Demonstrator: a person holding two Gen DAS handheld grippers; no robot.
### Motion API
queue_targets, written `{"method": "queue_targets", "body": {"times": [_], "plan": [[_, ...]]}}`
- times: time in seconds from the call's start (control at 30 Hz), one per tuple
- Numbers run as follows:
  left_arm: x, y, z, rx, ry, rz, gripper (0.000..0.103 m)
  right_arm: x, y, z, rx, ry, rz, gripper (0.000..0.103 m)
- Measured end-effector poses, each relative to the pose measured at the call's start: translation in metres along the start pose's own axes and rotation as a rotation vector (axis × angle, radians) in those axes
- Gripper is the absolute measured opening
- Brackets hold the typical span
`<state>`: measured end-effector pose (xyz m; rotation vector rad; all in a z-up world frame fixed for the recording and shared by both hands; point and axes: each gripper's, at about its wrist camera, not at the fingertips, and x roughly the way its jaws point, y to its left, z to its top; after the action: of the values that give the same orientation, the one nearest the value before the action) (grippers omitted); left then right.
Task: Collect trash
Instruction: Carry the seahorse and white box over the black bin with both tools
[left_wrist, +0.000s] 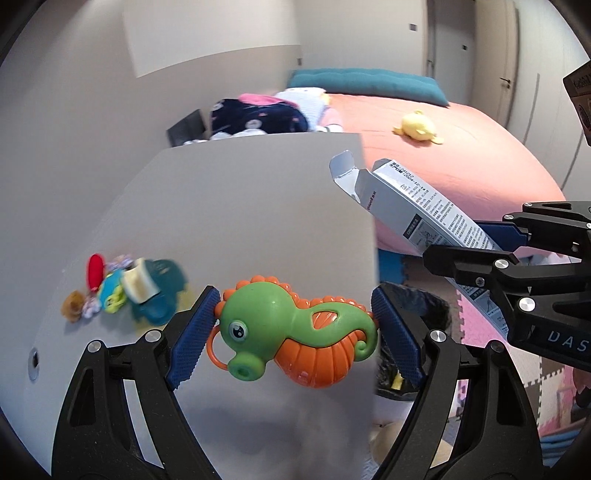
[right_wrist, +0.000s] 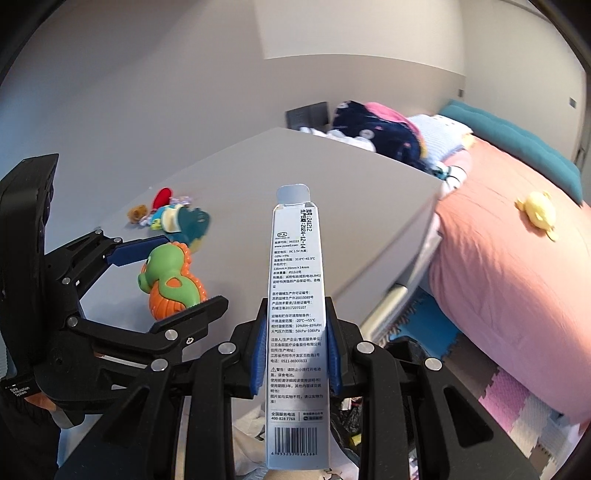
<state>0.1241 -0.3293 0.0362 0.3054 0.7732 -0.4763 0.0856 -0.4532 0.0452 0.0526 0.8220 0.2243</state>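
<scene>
My left gripper (left_wrist: 295, 332) is shut on a green and orange seahorse toy (left_wrist: 288, 325); its blue pads press the head crest and the tail, above the grey table (left_wrist: 240, 206). From the right wrist, the seahorse toy (right_wrist: 170, 280) sits in that left gripper (right_wrist: 184, 275) at the left. My right gripper (right_wrist: 295, 354) is shut on a long, narrow white printed carton (right_wrist: 295, 295) with its top flap open. That carton (left_wrist: 417, 199) slants up from the right gripper (left_wrist: 476, 240) past the table's right edge. A bin lined with a black bag (left_wrist: 417, 306) stands below that edge.
A pile of small toys (left_wrist: 125, 291) lies at the table's far left. Beyond the table is a bed with a pink cover (left_wrist: 461, 158), a yellow plush (left_wrist: 417, 127) and heaped clothes (left_wrist: 258, 114). Coloured foam mats (right_wrist: 517, 406) cover the floor.
</scene>
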Motion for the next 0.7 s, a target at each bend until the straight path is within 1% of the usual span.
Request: {"method": "queue_targets", "body": {"times": [0.1,0.5,0.7], "plan": [[0.005,-0.018,0.006,0.026,0.003,-0.017,0.081,-0.008,-0.017,-0.009,0.032,-0.003,-0.023,0.028],[0.017,-0.088,0.024,0.143,0.004,-0.127,0.081,-0.045,-0.089,-0.042,0.168,-0.002,-0.129,0.028],[0.024,-0.114,0.03,0.193,0.007,-0.167,0.081,-0.05,-0.117,-0.055,0.228,0.01,-0.163,0.028]]}}
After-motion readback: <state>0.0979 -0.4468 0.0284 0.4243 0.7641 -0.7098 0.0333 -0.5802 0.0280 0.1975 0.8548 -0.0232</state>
